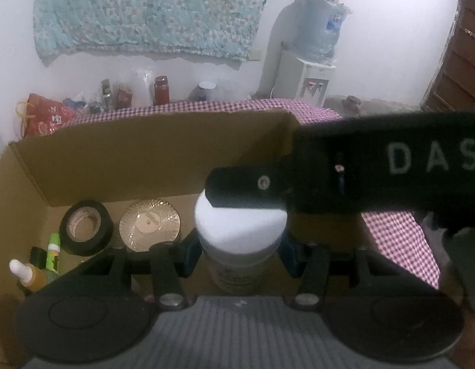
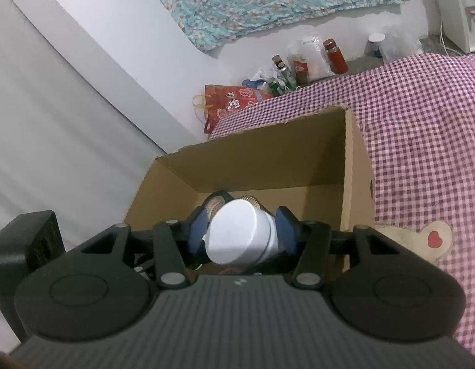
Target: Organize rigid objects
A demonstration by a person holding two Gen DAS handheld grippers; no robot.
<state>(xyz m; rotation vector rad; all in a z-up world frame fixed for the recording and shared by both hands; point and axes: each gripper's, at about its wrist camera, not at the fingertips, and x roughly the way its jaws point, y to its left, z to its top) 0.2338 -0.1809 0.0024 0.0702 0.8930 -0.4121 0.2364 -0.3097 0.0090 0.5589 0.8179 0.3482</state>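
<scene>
A white jar [image 1: 240, 227] with a white lid hangs low inside the open cardboard box [image 1: 145, 160]. My left gripper [image 1: 240, 255] is shut on its body just under the lid, one blue pad on each side. The right gripper's black body reaches in from the right, and one of its fingers [image 1: 243, 190] lies across the far edge of the lid. In the right wrist view the same jar [image 2: 234, 230] tilts toward the camera between the blue pads of my right gripper [image 2: 243, 233], which rest against its sides. The box [image 2: 262, 166] lies under both.
On the box floor lie a black tape roll [image 1: 83, 227], a gold ribbed disc [image 1: 149, 224], a green marker [image 1: 54, 249] and a small glue bottle [image 1: 25, 273]. The box sits on a checked cloth [image 2: 422, 138]. Bottles and a red bag [image 1: 46, 117] stand by the far wall.
</scene>
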